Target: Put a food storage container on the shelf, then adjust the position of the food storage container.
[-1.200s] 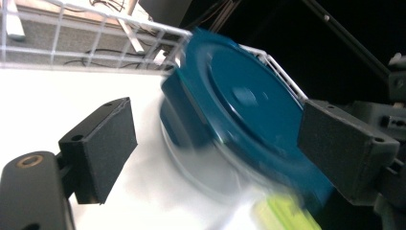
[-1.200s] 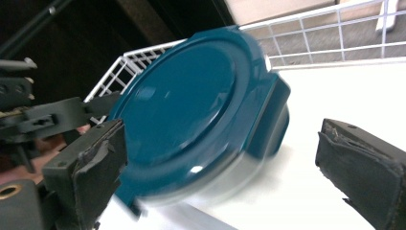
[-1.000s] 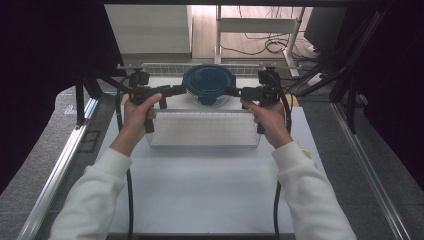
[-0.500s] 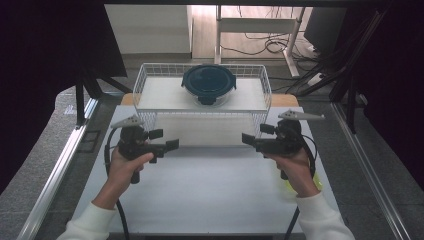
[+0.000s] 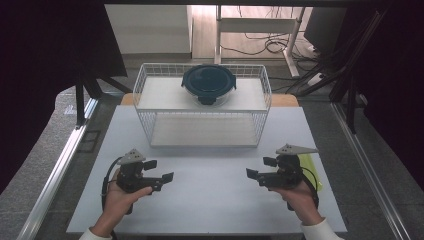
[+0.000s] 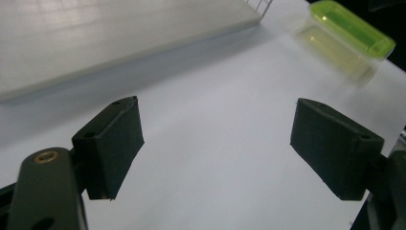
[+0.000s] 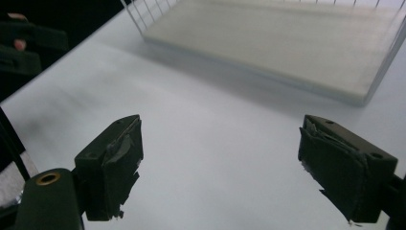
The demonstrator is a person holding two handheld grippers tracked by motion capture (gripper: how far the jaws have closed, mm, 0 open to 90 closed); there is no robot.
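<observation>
Count: two grippers, one wire rack, one round container, one green-lidded box, one table.

Left gripper (image 5: 160, 170) low over the near left of the white table (image 5: 210, 210), held in one hand, pointing toward the middle. Jaws wide apart, just been closing a little, nothing between them.

Right gripper (image 5: 260, 167) mirrored on the near right, pointing toward the left one. Same story: jaws spread, just been closing a little, bare table between the pads.

White two-level wire rack (image 5: 260, 125) at the far half of the table, well apart from both grippers.

Dark blue round lidded container (image 5: 208, 82) sitting upright on the rack's top level, about centred. Not touched by anything.

Green-lidded box (image 6: 352, 28) on the table's right edge, just beside the right gripper.

From the high view: whole layout, both hands, container on top of the rack.

From the left gripper view: clear body under the box's green lid, plus the rack's lower board at top left.

From the right gripper view: worn, frayed pad faces on its own jaws, rack corner wires up close, other hand dim at the far left edge.
</observation>
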